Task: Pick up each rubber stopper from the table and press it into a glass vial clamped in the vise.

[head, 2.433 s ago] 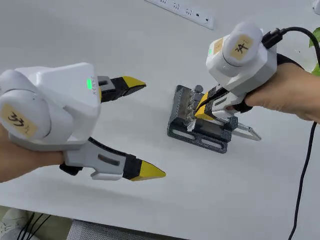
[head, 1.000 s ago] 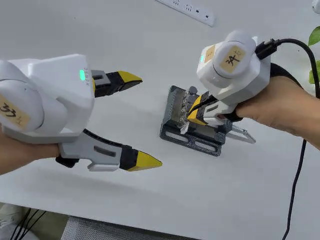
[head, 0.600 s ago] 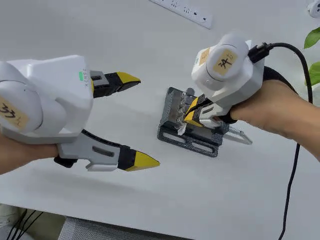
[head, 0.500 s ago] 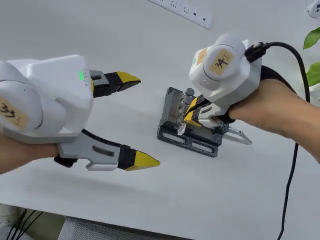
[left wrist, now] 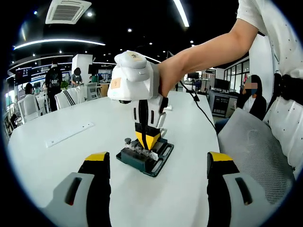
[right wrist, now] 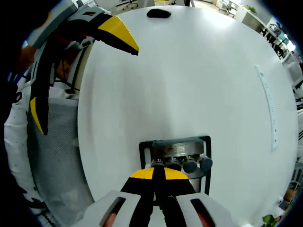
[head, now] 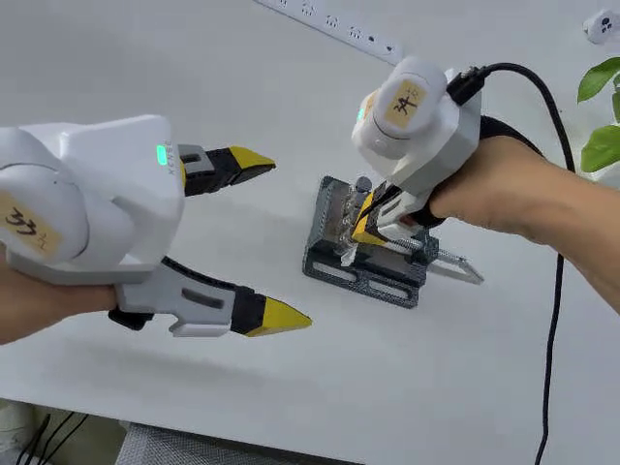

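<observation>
A dark vise (head: 360, 266) stands mid-table and clamps a row of glass vials (head: 347, 221). Two vials at one end carry grey rubber stoppers (right wrist: 198, 164); one stopper (head: 363, 183) shows beside the right gripper. My right gripper (head: 366, 227) is shut, its yellow tips pointing down onto the vial row (right wrist: 165, 164); whatever lies under the tips is hidden. The right gripper's own view has its shut jaws (right wrist: 158, 174) just before the vise (right wrist: 174, 144). My left gripper (head: 276, 239) hovers open left of the vise, holding nothing. The left gripper view has the right gripper (left wrist: 147, 140) standing on the vise (left wrist: 156, 165).
A white power strip (head: 329, 21) lies at the table's far edge. The vise's screw handle (head: 457, 265) sticks out to the right. A black cable (head: 556, 291) trails from the right gripper, and plant leaves (head: 603, 107) show at far right. Bare white table surrounds the vise.
The head camera has shifted, so the whole scene sits a little further left. The right gripper stays shut over the vial row. The left gripper stays open, about where it was.
</observation>
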Available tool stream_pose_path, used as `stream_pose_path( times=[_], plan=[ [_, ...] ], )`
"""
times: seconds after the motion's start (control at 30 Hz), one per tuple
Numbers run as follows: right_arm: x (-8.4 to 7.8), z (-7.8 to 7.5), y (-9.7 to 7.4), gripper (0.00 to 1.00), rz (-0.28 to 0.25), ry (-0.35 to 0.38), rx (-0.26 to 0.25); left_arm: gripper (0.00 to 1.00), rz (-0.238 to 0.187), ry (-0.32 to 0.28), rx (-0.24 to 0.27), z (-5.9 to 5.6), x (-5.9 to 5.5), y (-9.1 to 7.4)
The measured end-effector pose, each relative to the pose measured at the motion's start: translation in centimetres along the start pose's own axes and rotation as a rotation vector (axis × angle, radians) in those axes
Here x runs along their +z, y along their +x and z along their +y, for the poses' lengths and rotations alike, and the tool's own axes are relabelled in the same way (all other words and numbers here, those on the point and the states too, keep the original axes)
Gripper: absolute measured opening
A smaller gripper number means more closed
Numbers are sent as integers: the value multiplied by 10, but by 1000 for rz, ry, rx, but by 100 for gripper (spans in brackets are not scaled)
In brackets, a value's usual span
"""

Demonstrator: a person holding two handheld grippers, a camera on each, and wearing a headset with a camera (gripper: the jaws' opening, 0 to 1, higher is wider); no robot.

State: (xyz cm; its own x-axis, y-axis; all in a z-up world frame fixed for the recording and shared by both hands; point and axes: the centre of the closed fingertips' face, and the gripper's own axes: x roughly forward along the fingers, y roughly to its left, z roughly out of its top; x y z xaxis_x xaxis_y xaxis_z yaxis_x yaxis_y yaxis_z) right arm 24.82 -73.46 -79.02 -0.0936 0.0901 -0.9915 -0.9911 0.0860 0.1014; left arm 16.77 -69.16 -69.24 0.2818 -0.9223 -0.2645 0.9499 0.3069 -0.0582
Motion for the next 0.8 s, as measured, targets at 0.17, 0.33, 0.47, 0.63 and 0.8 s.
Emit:
stream_pose_path(
  times=[0.17, 0.33, 0.47, 0.63, 0.8],
  plan=[
    [0, 1, -1, 0, -13, 16, 4, 83, -11, -3, 7, 1, 6, -4],
    [0, 0, -3, 1, -25, 0, -7, 83, 1, 7, 12, -2, 8, -9],
    [0, 0, -4, 1, -82, 36, -7, 83, 13, 10, 24, -3, 6, -11],
    [-4, 1, -6, 3, -133, 73, -9, 83, 26, 9, 29, -4, 3, -11],
    [-6, -1, -14, 4, -189, 98, -29, 83, 41, 14, 30, -5, 1, -9]
  ],
)
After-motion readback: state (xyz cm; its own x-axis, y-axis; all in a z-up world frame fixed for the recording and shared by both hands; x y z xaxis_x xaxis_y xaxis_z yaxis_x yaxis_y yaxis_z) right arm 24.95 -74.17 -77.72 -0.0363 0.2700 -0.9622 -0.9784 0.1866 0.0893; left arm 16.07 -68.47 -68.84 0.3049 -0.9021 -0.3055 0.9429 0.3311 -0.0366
